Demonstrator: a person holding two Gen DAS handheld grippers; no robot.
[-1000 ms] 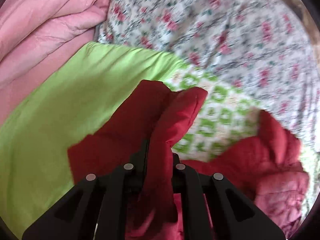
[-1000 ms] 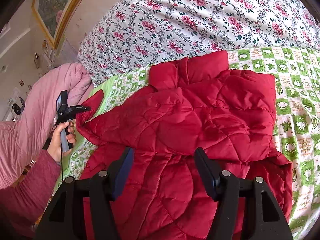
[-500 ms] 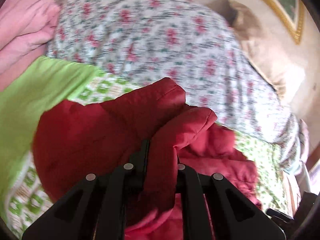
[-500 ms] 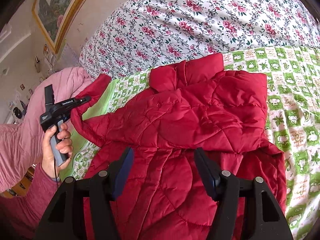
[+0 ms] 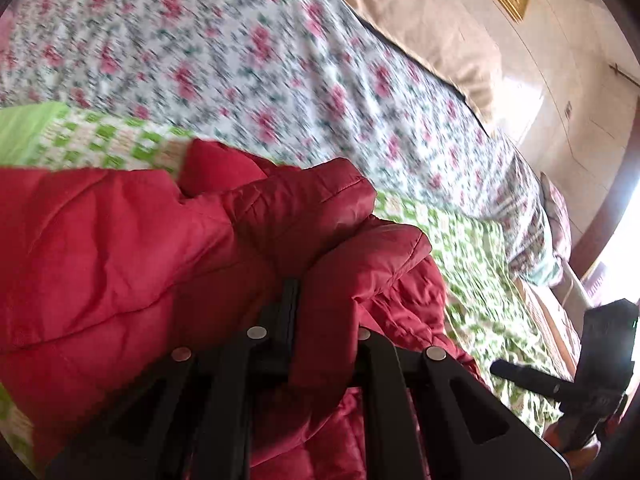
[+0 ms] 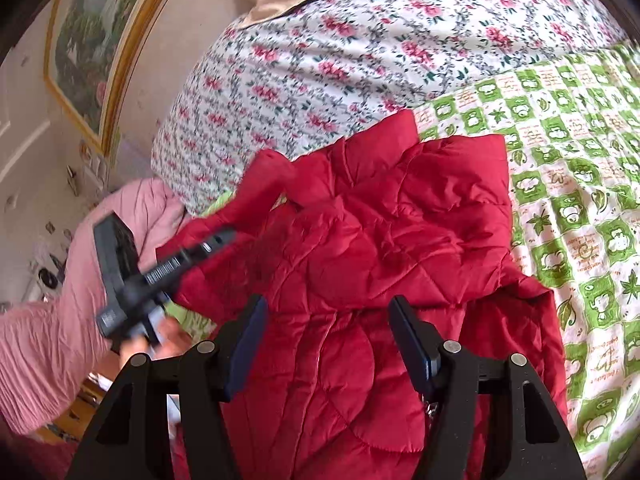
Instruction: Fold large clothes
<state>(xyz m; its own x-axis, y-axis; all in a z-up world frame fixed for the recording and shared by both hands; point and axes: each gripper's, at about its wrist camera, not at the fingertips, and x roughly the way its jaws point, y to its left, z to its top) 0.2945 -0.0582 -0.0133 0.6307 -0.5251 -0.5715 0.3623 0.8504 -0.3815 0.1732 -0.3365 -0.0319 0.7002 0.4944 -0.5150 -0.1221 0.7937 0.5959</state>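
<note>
While your left gripper (image 5: 320, 312) is clamped on a bunched sleeve end of the red jacket (image 6: 400, 240), your right gripper (image 6: 326, 344) hangs above the jacket's lower half with its jaws wide apart, holding nothing. The jacket lies on the green checked sheet (image 6: 580, 168), collar toward the flowered quilt (image 6: 340, 48), so its long axis runs from the quilt back toward you. It looks puffy, soft and light, probably slick; take hold at stitched seams or the hem.
</note>
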